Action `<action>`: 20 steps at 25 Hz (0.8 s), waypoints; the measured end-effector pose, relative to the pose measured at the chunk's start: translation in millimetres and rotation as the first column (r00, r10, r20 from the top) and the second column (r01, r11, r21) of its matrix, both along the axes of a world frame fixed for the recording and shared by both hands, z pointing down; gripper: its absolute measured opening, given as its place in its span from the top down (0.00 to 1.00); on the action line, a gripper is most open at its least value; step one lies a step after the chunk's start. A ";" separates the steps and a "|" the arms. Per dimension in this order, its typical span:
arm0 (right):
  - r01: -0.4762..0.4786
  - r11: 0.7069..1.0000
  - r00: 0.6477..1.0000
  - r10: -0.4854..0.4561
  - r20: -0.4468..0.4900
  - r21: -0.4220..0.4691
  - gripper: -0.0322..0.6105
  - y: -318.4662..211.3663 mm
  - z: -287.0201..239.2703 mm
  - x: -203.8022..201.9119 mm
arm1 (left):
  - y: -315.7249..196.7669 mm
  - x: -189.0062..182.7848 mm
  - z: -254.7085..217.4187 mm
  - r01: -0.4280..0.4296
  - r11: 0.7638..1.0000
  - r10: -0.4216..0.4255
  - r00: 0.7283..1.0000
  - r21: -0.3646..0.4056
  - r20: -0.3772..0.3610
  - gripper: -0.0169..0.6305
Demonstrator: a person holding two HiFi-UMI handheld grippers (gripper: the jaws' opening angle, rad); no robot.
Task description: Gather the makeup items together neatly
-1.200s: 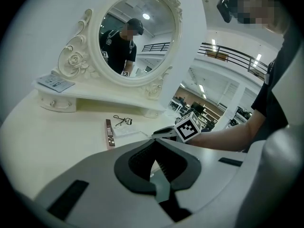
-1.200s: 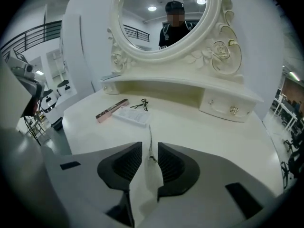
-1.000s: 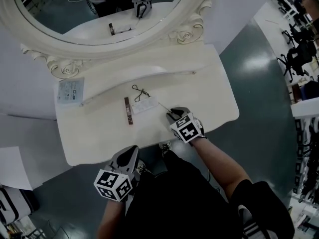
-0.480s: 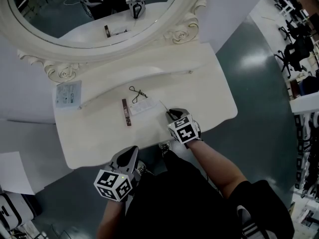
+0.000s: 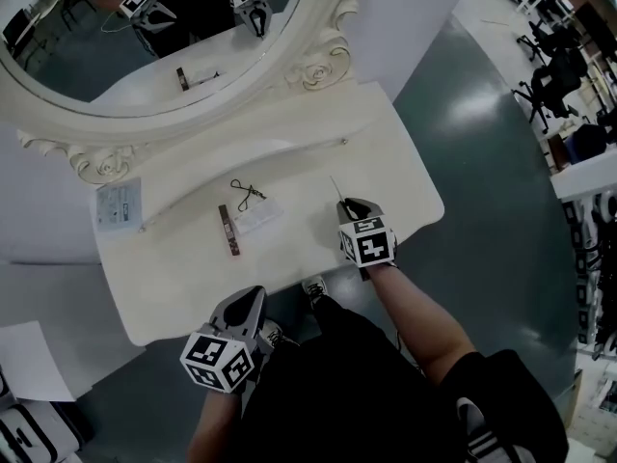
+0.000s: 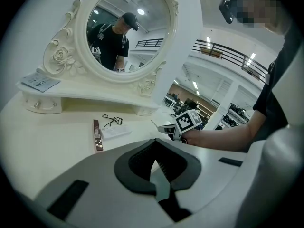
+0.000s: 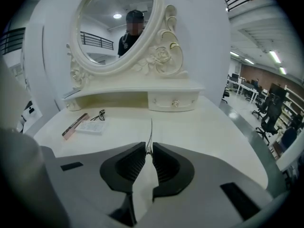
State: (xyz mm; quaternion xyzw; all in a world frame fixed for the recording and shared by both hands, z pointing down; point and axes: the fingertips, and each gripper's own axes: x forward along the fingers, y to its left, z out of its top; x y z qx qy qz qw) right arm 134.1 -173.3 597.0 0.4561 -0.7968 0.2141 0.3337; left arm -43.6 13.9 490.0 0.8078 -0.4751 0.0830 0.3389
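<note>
A thin silver tool (image 7: pixel 150 131) sticks up between the pads of my right gripper (image 7: pixel 148 148), whose jaws have just been closing and now pinch it. In the head view the right gripper (image 5: pixel 349 204) hovers over the right half of the white vanity table (image 5: pixel 395 167), the tool (image 5: pixel 336 187) pointing toward the mirror. Left of it lie a brown palette stick (image 5: pixel 228 231), a white packet (image 5: pixel 254 218) and a black eyelash curler (image 5: pixel 247 191). My left gripper (image 5: pixel 249 303) hangs off the table's front edge, shut and empty (image 6: pixel 156 163).
An ornate oval mirror (image 5: pixel 145 56) on a raised shelf with small drawers (image 7: pixel 173 101) backs the table. A printed card (image 5: pixel 118 203) lies on the shelf's left end. The person's legs and a shoe (image 5: pixel 314 287) are below the front edge.
My right gripper has carried the thin tool right and toward the mirror, away from the white packet, and rolled. The left gripper has stayed put.
</note>
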 end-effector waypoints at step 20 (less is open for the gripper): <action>-0.020 0.998 0.999 0.018 -0.037 -0.057 0.85 -28.4 29.4 37.5 | -28.5 24.6 7.5 0.002 1.000 -0.002 1.000 -0.022 -0.004 0.96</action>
